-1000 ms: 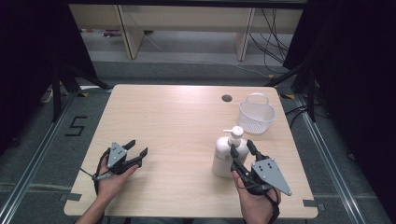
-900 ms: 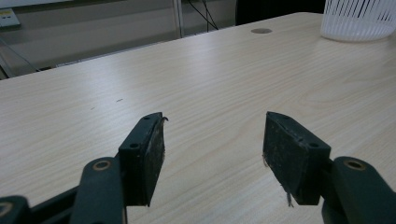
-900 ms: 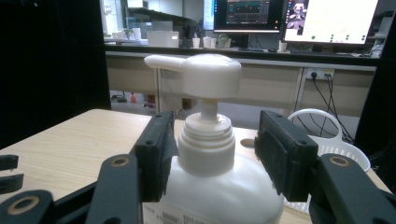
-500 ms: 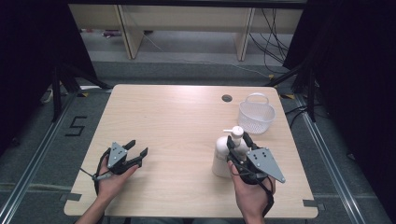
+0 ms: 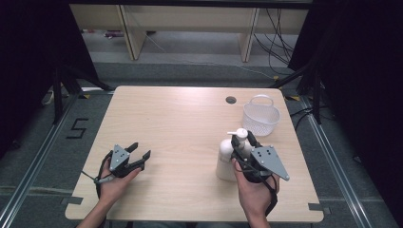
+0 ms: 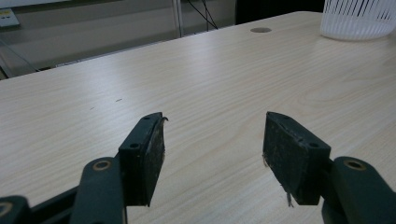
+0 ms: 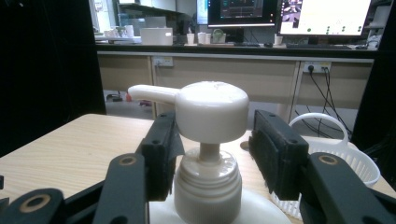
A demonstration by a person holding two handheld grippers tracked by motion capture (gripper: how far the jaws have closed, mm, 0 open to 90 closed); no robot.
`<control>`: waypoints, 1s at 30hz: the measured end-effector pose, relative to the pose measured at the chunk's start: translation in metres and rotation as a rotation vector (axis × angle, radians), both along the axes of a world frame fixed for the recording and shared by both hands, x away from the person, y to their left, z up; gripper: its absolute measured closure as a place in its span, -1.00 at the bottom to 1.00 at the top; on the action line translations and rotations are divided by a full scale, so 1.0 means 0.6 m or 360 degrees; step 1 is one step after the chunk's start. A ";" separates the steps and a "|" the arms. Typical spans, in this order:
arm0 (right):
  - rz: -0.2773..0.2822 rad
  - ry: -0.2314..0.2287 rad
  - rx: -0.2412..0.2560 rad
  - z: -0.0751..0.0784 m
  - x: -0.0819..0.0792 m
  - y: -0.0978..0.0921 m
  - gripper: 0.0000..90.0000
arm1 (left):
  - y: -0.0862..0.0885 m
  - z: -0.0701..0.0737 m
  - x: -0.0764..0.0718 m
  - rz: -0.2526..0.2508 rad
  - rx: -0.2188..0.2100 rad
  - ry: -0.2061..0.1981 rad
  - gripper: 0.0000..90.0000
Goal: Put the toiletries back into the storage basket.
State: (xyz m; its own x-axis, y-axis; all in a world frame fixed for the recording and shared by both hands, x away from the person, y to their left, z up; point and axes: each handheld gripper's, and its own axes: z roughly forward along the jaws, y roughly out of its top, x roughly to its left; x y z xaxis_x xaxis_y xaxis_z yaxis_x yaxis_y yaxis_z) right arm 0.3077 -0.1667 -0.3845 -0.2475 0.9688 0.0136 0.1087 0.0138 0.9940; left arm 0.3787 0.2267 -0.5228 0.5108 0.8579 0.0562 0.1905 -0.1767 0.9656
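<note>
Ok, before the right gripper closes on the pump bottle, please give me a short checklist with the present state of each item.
1. Right gripper jaws stand on both sides of the pump bottle neck: ok.
2. Jaws open, with a gap on the right side: ok.
3. Bottle upright on the table: ok.
4. Pump spout clear of the jaws: ok.
5. Left gripper open, holding nothing, far from the bottle: ok.
6. White basket apart from the bottle: ok.

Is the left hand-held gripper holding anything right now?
No, the left hand-held gripper has its jaws spread apart with only bare table between them.
</note>
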 end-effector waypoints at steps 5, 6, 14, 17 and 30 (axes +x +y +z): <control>0.0003 0.0018 0.0017 0.002 0.001 0.003 0.26 | 0.000 0.000 -0.001 0.0000 -0.0007 0.0005 -0.15; 0.0003 0.0018 0.0017 0.002 0.001 0.003 0.26 | 0.000 0.000 -0.001 0.0000 -0.0007 0.0005 -0.15; 0.0030 0.0027 0.0047 0.003 0.001 0.003 0.34 | 0.000 0.000 0.000 0.0000 -0.0005 0.0007 -0.15; 0.0041 0.0032 0.0047 0.004 0.003 -0.001 0.34 | 0.001 0.000 0.000 -0.0001 -0.0009 0.0008 -0.15; 0.0018 0.0046 0.0080 0.016 0.002 -0.015 0.34 | 0.000 0.000 0.000 -0.0003 0.0002 -0.0001 -0.15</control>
State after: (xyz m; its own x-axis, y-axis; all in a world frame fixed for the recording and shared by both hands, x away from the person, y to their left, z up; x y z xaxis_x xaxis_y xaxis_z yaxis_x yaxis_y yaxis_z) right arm 0.3091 -0.1755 -0.3749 -0.2572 0.9638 0.0697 0.1374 -0.0349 0.9899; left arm 0.3786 0.2269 -0.5227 0.5123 0.8569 0.0573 0.1897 -0.1780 0.9656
